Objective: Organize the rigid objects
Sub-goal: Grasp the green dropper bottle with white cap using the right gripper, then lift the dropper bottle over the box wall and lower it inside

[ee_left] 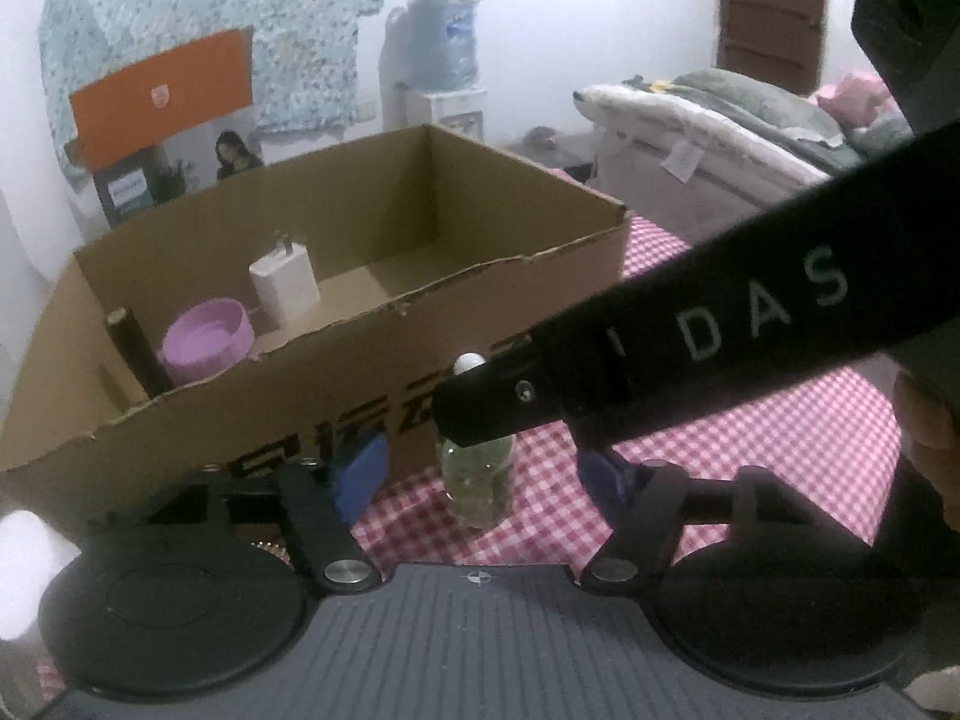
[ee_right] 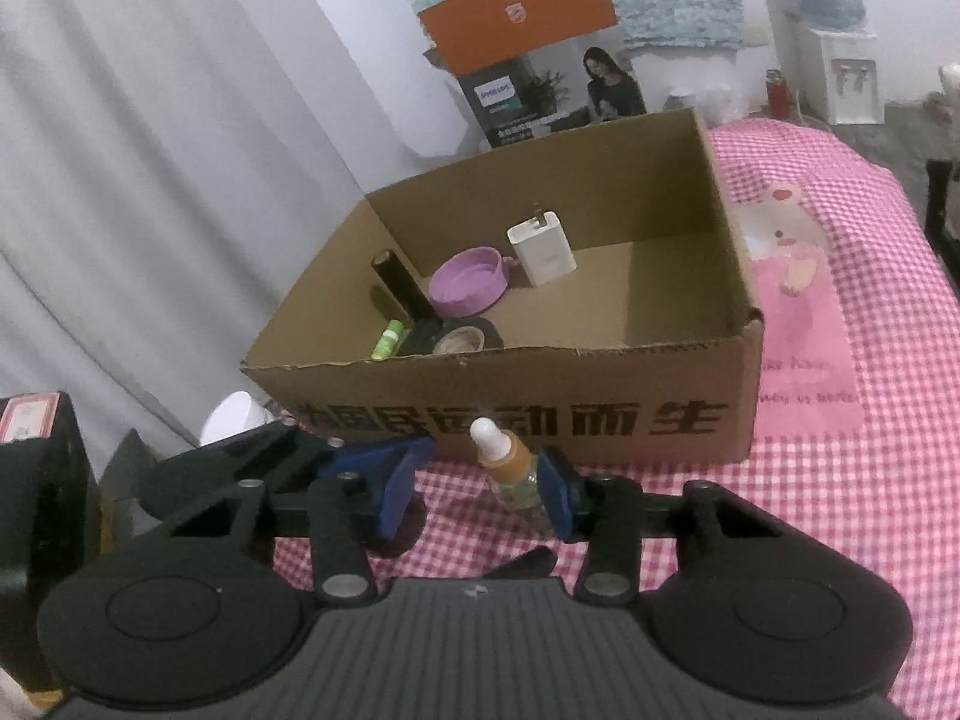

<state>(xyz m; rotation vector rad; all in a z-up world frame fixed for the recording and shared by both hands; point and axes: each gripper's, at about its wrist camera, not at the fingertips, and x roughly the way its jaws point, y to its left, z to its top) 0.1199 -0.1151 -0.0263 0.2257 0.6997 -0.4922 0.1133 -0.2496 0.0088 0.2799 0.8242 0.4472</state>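
A small clear dropper bottle [ee_right: 513, 471] with a white tip and orange collar stands on the pink checked cloth in front of an open cardboard box [ee_right: 600, 384]. My right gripper [ee_right: 474, 489] is open around the bottle, whose right side touches the right finger. My left gripper [ee_left: 480, 474] is open, with the same bottle [ee_left: 477, 480] standing between its fingers; the right gripper's black body [ee_left: 690, 342] crosses above it. In the box lie a white charger [ee_right: 543, 246], a purple dish [ee_right: 471, 279], a black cylinder [ee_right: 399, 285], a green tube [ee_right: 387, 339] and a tape roll [ee_right: 465, 336].
The box [ee_left: 360, 360] fills the space ahead of both grippers. A Philips carton [ee_right: 540, 48] stands behind it by a grey curtain. A water dispenser [ee_left: 441, 60] and a bed with bedding [ee_left: 720, 126] are at the back. Dark objects and a white cup [ee_right: 237, 417] sit at the left.
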